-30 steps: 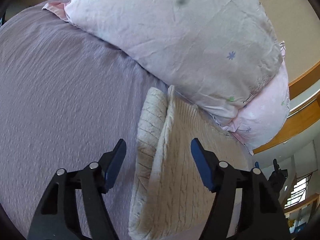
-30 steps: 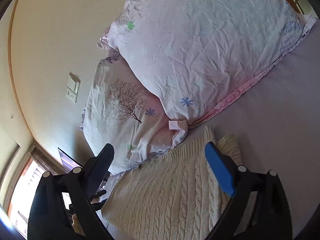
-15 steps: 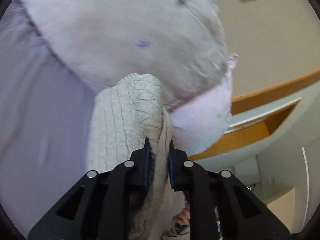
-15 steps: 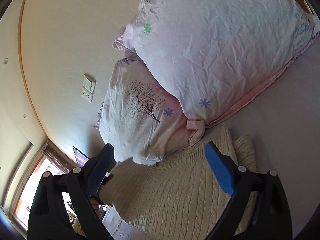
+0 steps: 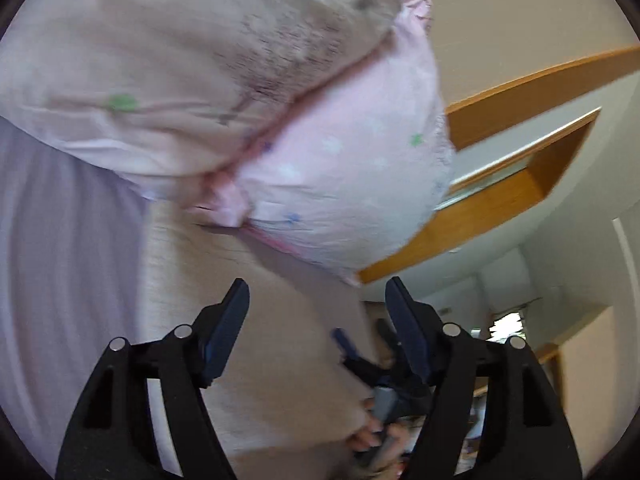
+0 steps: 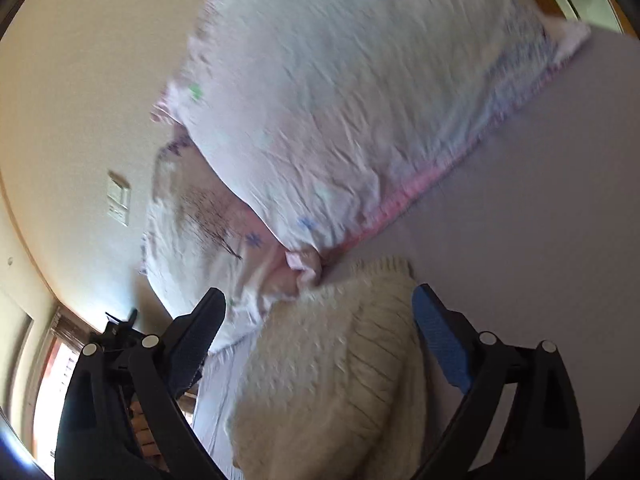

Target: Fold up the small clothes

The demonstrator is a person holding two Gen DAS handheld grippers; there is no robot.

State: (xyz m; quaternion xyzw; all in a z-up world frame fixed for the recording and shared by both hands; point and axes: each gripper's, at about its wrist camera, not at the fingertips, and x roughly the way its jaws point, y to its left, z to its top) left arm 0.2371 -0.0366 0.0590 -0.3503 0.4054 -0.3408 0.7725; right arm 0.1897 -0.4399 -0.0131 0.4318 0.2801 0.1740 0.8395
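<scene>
A cream cable-knit garment lies folded on the lilac bedspread, its far edge against the pillows. It also shows blurred in the left wrist view. My left gripper is open and empty, just above the garment. My right gripper is open and empty, hovering over the garment's far end. The right gripper and the hand holding it show low in the left wrist view, past the garment's right edge.
Two pink floral pillows are stacked at the head of the bed, right behind the garment. A beige wall with a switch plate rises behind them. A wooden shelf frame and a room opening lie beyond the bed edge.
My left gripper closed on the garment's edge half a second ago, then let go and now stands open. The garment has been shifted toward the pillows. Both views are motion-blurred.
</scene>
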